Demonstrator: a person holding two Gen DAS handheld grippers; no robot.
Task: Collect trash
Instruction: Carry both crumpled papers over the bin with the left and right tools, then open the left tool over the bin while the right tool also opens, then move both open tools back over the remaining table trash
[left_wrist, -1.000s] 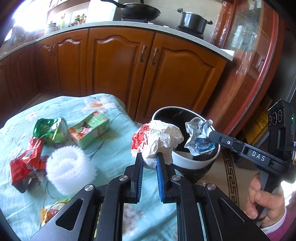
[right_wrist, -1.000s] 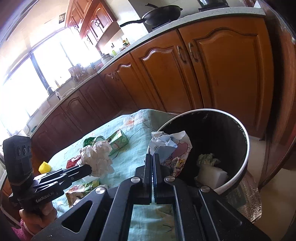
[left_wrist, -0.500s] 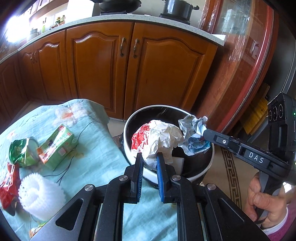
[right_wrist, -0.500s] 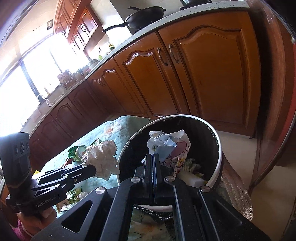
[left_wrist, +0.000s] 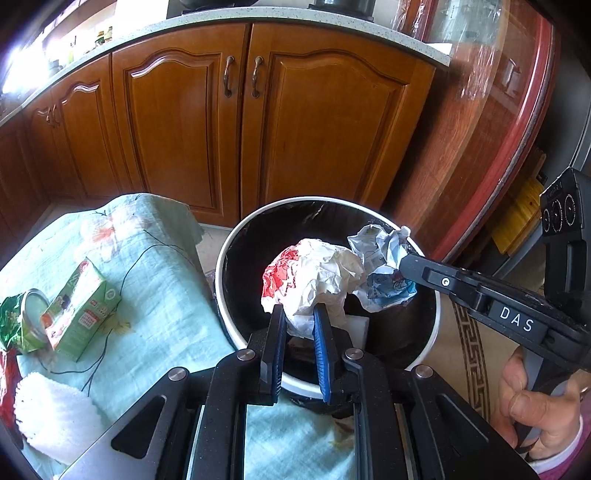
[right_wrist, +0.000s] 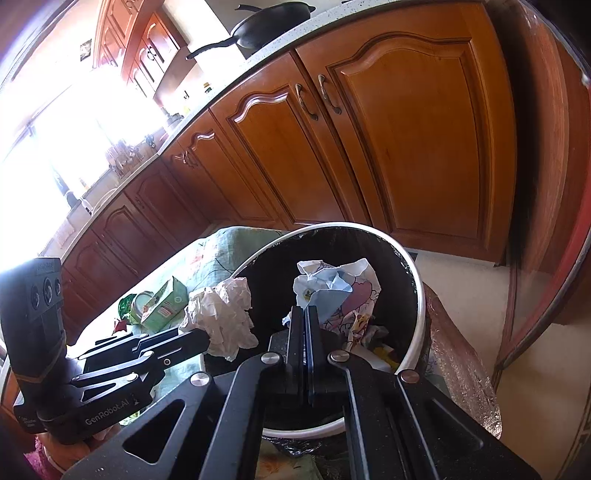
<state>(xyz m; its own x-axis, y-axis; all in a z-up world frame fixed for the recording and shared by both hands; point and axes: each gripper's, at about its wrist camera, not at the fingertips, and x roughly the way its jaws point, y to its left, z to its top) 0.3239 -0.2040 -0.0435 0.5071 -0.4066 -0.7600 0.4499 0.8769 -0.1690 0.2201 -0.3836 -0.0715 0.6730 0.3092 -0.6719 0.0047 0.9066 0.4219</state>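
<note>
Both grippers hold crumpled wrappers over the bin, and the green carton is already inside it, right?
Not quite. The green carton lies on the table's cloth, as the left wrist view shows. Both the left gripper and right gripper do hold crumpled wrappers over the bin.

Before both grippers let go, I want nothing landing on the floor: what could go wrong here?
1. The white-and-red paper wad in the left gripper sits over the trash bin's near side; it could catch the rim and roll out.
2. The blue-and-white wrapper in the right gripper is light and crumpled; it may cling to the pads instead of dropping.
</note>
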